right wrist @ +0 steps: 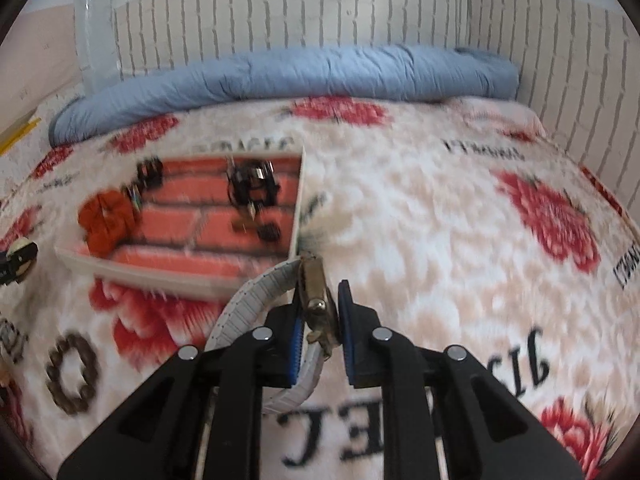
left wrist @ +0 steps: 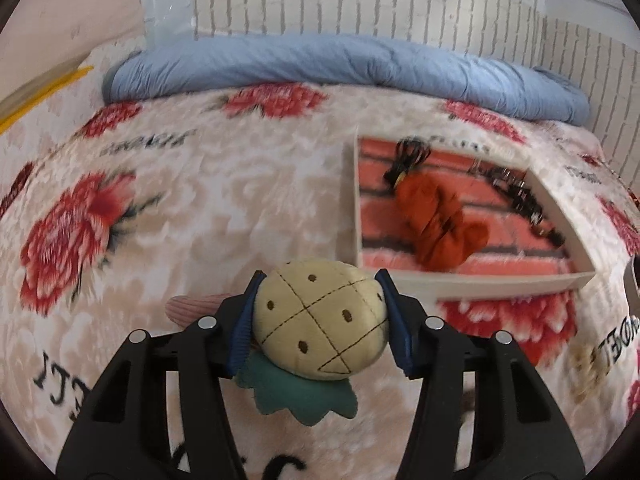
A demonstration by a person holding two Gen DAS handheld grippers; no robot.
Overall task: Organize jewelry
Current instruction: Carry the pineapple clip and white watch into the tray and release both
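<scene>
My left gripper (left wrist: pixel 320 316) is shut on a cream plush pineapple with green leaves (left wrist: pixel 320 320), held above the floral blanket, left of and in front of the white tray (left wrist: pixel 516 284). The tray has a brick-pattern floor and holds an orange scrunchie (left wrist: pixel 440 224) and black hair clips (left wrist: pixel 516 196). My right gripper (right wrist: pixel 320 316) is shut on a wristwatch with a gold case (right wrist: pixel 316 300) and white strap (right wrist: pixel 248 308), just right of the tray's front corner (right wrist: pixel 200 284). The scrunchie (right wrist: pixel 106 220) and the clips (right wrist: pixel 252 192) also show in the right wrist view. The left gripper (right wrist: pixel 16 262) shows at that view's left edge.
A rolled blue quilt (left wrist: pixel 320 68) lies along the far side of the bed against a white brick-pattern wall. A pink ridged object (left wrist: pixel 192 308) lies on the blanket just left of the left gripper. The floral blanket (right wrist: pixel 460 220) covers the bed.
</scene>
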